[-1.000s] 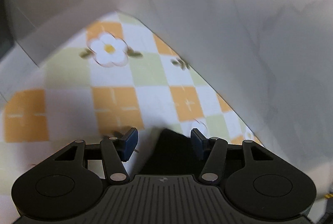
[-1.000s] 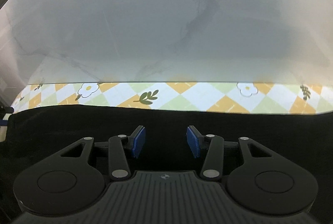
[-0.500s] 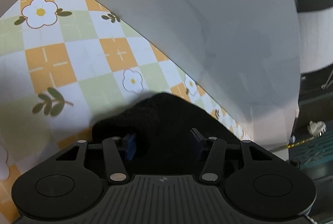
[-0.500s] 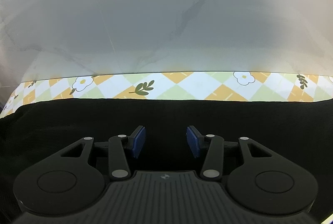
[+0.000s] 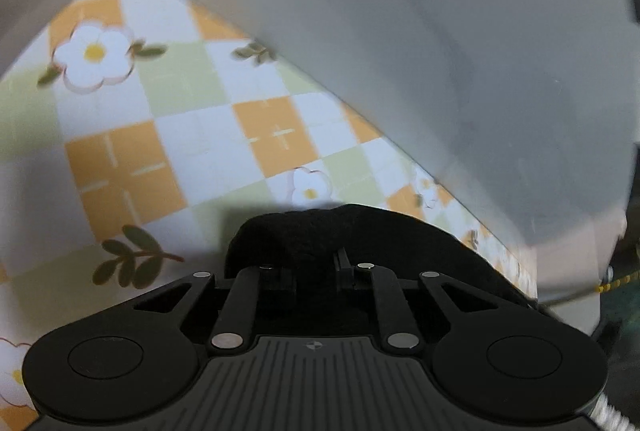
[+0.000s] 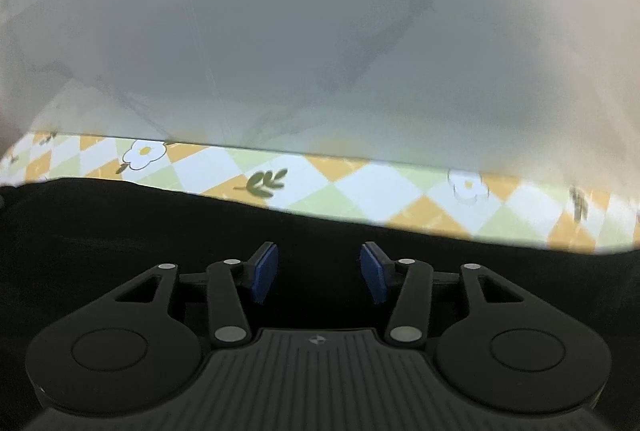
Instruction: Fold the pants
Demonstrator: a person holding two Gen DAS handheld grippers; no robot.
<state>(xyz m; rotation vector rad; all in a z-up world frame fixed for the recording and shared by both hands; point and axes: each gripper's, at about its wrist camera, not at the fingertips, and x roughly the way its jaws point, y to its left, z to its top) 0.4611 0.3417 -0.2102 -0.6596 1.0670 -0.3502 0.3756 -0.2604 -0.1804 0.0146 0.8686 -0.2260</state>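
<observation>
Left gripper: jaws drawn close together, clamped on a bunched edge of the black pants, which mound up over the fingertips. Right gripper: blue pads spread wide, gripping nothing, poised just above the cloth. The pants lie spread across the near part of the checked flower-print tablecloth, their far edge running roughly straight. Beyond, a grey marbled wall. Judgement: the fold is underway at best; one end is gripped, no finished crease is visible, and most of the folding remains.
</observation>
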